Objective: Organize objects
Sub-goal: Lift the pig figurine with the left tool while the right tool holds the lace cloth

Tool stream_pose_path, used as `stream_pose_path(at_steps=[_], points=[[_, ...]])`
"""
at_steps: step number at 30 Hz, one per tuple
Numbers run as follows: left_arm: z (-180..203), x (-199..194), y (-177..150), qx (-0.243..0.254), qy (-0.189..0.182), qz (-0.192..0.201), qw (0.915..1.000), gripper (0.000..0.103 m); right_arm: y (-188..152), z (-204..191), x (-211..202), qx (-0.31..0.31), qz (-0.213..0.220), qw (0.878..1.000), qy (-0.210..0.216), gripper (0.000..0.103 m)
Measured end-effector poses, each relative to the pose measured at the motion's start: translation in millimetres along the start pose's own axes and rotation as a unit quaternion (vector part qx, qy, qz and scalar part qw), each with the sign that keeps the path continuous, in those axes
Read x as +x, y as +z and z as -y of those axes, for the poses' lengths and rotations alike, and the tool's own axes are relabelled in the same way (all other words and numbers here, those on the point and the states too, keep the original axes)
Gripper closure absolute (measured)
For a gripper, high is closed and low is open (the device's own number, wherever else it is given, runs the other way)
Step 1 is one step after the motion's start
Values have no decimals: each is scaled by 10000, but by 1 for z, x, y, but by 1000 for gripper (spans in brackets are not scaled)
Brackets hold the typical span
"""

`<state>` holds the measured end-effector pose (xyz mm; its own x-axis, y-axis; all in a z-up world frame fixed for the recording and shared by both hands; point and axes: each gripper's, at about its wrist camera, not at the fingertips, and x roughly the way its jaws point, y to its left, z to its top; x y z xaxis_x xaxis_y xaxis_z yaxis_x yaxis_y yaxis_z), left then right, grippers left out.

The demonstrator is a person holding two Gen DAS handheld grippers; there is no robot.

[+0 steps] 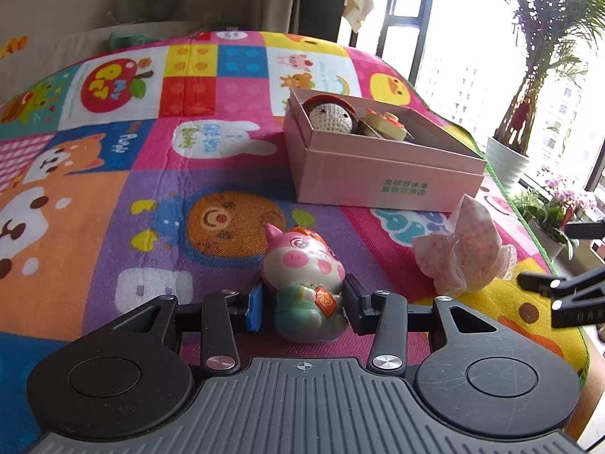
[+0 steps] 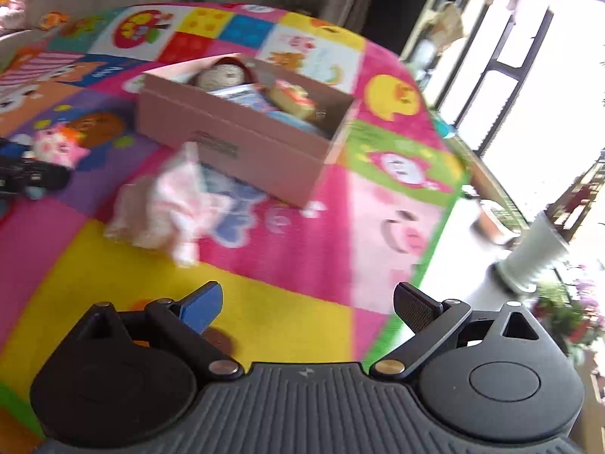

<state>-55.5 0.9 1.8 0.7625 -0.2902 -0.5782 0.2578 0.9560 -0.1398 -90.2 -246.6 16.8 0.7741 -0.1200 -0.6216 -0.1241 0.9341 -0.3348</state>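
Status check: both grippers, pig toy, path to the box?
Left gripper shut on pig figurine, upright on mat. Right gripper open, empty. Pink box beyond, part filled. Pink lacy cloth beside path, right of pig.

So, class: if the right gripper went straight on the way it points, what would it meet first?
Probably the play mat: the right gripper stands open, nothing between its fingers, aimed at bare mat. The pink cloth lies left of that line; depth is unclear.
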Motion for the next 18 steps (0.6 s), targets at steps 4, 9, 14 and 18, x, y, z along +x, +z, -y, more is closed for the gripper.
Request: stream_pose_path(at_steps=[4, 9, 14, 18], points=[[-1, -1, 0, -36, -15, 5, 10000, 56, 4, 17, -14, 446, 151, 9984, 326, 5], [-1, 0, 0, -40, -16, 5, 10000, 56, 18, -17, -26, 228, 422, 9930, 1080, 5], [-1, -1, 0, -56, -27, 7, 10000, 56, 20, -42, -4, -45, 251, 9944, 1025, 5], [-2, -1, -1, -61, -28, 9, 10000, 56, 10, -22, 6, -258, 214, 9992, 204, 5]])
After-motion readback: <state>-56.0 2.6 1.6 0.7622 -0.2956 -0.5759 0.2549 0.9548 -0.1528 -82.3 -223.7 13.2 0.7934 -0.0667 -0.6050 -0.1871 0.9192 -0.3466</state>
